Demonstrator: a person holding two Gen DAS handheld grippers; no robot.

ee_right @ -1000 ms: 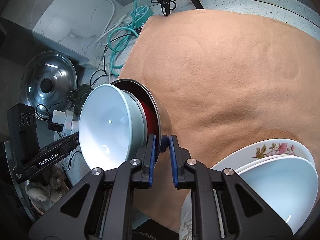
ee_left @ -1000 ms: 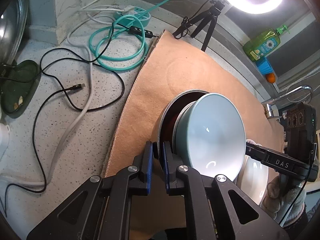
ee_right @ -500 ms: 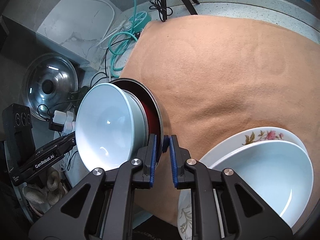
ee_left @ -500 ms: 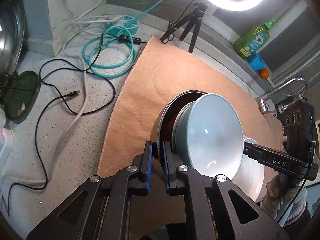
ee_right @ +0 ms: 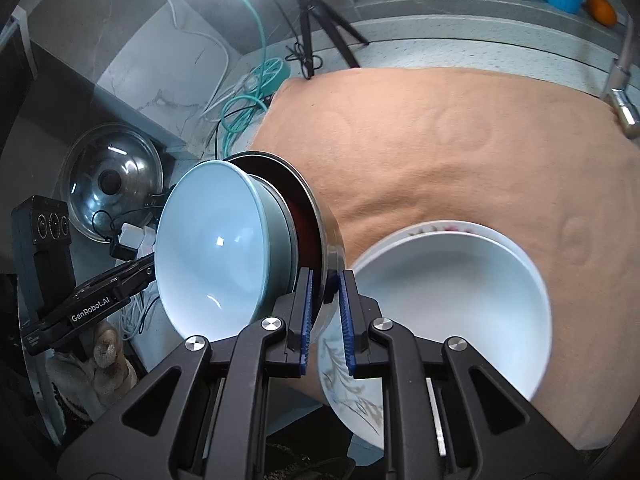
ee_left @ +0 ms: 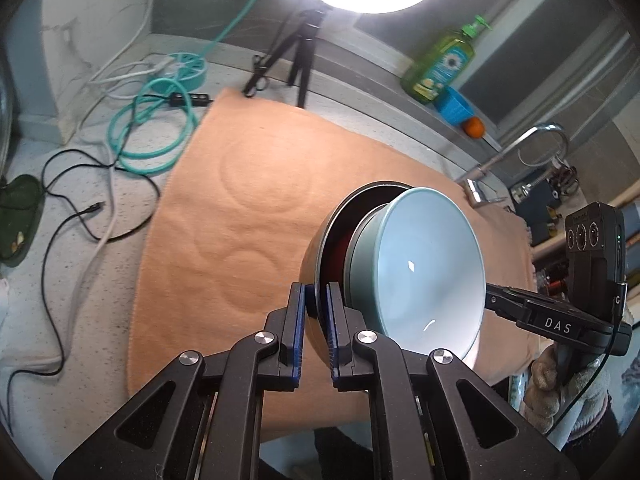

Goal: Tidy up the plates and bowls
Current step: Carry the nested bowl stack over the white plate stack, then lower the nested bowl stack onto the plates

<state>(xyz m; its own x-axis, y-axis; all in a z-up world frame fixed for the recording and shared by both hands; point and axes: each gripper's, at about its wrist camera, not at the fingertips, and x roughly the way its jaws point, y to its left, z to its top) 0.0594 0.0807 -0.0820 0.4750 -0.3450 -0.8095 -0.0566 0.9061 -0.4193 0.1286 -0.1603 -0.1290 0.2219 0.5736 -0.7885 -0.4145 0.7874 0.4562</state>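
Steel-rimmed and dark red inside, the outer bowl point(ee_left: 320, 252) is hanging tilted above the orange mat point(ee_left: 256, 208), and we are gripping its rim from both sides: our left gripper point(ee_left: 316, 320) and our right gripper point(ee_right: 324, 304) are each clamping it with jaws nearly closed. We are carrying a pale blue bowl point(ee_right: 208, 252) nested inside. Below, a white bowl point(ee_right: 448, 300) is sitting on a floral plate point(ee_right: 344, 388).
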